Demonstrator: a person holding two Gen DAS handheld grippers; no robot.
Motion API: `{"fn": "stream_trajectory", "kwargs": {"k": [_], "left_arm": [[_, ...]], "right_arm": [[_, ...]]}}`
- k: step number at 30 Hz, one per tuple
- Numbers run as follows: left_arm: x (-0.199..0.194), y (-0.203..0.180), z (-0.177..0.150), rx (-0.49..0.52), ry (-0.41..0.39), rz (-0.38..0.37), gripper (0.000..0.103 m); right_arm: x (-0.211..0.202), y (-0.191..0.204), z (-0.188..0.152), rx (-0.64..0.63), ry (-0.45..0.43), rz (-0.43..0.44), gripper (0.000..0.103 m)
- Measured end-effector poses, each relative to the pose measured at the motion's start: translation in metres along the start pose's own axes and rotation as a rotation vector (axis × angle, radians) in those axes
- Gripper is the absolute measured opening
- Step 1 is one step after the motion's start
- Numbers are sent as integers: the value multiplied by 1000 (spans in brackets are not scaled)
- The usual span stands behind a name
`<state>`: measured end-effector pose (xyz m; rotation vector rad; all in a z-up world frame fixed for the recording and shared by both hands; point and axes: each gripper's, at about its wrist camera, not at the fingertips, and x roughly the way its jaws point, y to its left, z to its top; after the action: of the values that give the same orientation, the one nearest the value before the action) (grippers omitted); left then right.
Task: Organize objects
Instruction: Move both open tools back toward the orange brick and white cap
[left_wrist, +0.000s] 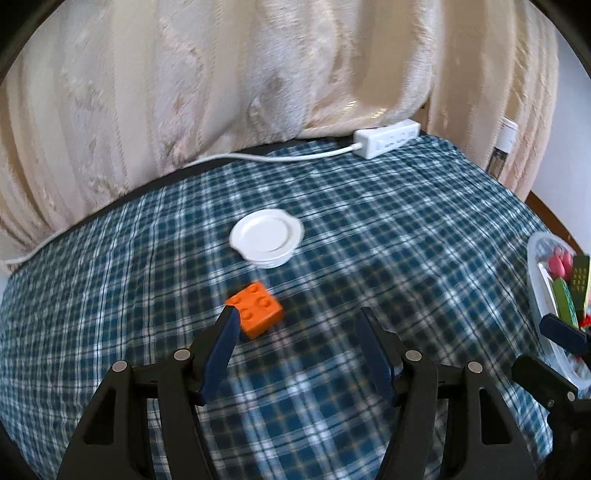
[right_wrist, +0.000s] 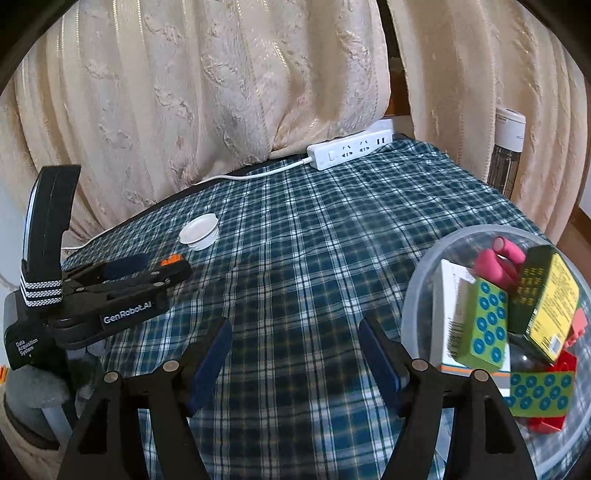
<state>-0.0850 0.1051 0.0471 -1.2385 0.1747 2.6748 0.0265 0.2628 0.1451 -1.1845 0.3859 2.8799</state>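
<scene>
An orange toy brick (left_wrist: 258, 312) lies on the blue plaid cloth (left_wrist: 369, 229), just ahead of my left gripper (left_wrist: 297, 317), which is open; its left fingertip (left_wrist: 231, 319) is at the brick's near left corner. A white round lid (left_wrist: 266, 238) lies beyond the brick. In the right wrist view my right gripper (right_wrist: 295, 328) is open and empty over the cloth (right_wrist: 314, 229). A clear plastic container (right_wrist: 421, 280) at its right holds green dotted boxes (right_wrist: 484, 328), a yellow-green box, a pink piece and red bricks. The left gripper (right_wrist: 147, 267) shows at the left with the orange brick (right_wrist: 169, 260) peeking past it.
A white power strip (left_wrist: 388, 137) with its cable lies at the table's far edge against cream curtains (left_wrist: 221, 92). The container (left_wrist: 546, 295) and my right gripper's fingertip (left_wrist: 563, 330) show at the right edge of the left wrist view. A white heater (right_wrist: 508, 147) stands behind at right.
</scene>
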Motion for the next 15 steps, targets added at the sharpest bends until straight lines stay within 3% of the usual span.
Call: {"fn": "stream_trajectory", "kwargs": {"k": [7,15], "left_arm": [[14,34,0,-75,35,12,66],[29,44,-2,-103,63,-6,66]], "right_arm": [[18,10,10,-11,23,9,75],[34,28,23,-54,29,24,75]]}}
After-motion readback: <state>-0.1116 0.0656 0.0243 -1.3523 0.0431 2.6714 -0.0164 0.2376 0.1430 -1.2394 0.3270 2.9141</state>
